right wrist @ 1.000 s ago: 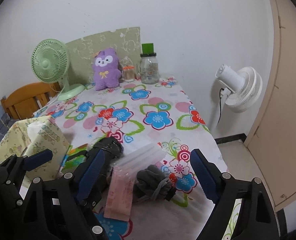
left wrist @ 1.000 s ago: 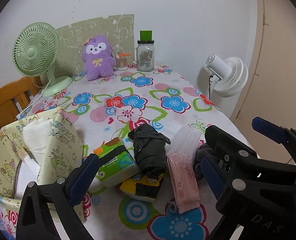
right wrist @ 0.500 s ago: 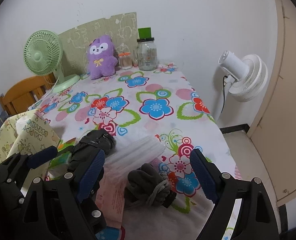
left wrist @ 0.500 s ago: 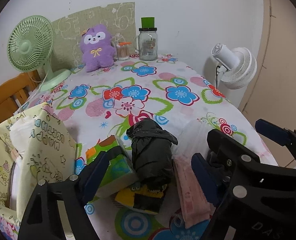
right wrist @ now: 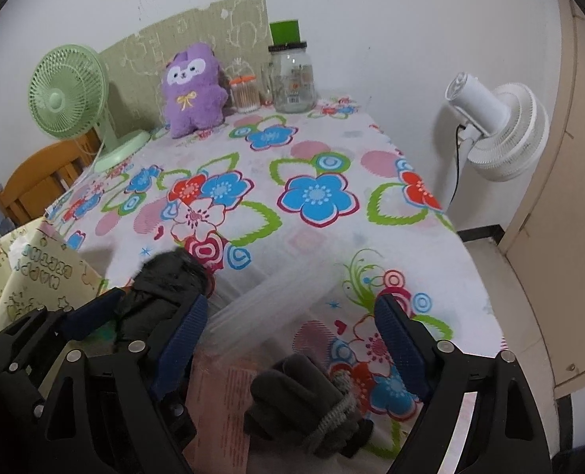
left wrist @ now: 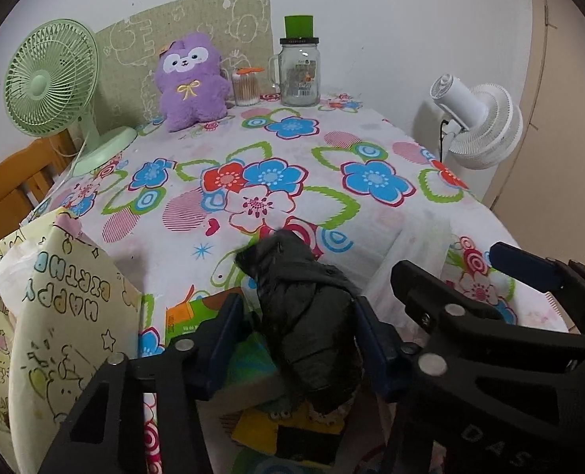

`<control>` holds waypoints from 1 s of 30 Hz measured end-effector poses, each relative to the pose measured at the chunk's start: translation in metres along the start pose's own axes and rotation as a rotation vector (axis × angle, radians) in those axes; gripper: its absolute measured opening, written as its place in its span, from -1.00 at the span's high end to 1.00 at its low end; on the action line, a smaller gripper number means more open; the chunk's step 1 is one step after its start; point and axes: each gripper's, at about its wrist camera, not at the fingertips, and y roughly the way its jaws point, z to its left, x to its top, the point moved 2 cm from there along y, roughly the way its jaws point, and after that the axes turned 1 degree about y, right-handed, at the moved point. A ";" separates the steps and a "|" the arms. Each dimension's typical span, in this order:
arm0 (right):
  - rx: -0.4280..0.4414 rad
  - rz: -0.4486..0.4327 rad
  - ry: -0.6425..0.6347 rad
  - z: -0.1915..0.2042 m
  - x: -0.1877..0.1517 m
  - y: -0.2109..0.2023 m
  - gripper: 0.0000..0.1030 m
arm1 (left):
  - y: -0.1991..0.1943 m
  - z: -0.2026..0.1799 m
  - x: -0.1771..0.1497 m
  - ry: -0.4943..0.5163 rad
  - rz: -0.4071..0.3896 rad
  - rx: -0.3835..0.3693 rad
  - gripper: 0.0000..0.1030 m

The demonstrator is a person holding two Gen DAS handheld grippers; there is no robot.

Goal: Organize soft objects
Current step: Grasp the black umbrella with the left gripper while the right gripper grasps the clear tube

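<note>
Compared with a second ago, both grippers came lower and closer to the pile; the left gripper [left wrist: 298, 333] has just been closing, and its blue pads now stand at both sides of the black bundle [left wrist: 306, 316], perhaps touching it (the contact is hard to see). The right gripper [right wrist: 292, 343] is wide, with the grey gloves [right wrist: 304, 403] between its fingers but untouched. Left of the left gripper, the yellow bag [left wrist: 71, 316] reads "HAPPY BIRTHDAY" upside down; the right gripper's body shows "DAS".
</note>
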 end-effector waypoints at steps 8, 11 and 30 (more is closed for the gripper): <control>0.034 0.076 0.021 0.008 0.005 0.029 -0.39 | 0.009 0.006 0.001 -0.002 0.001 0.007 0.19; 0.068 0.096 0.025 0.013 0.005 0.035 -0.08 | 0.010 0.005 0.000 0.007 -0.001 0.005 0.26; 0.081 0.058 0.011 0.025 0.007 0.017 0.71 | -0.006 0.004 0.001 0.004 -0.015 -0.072 0.52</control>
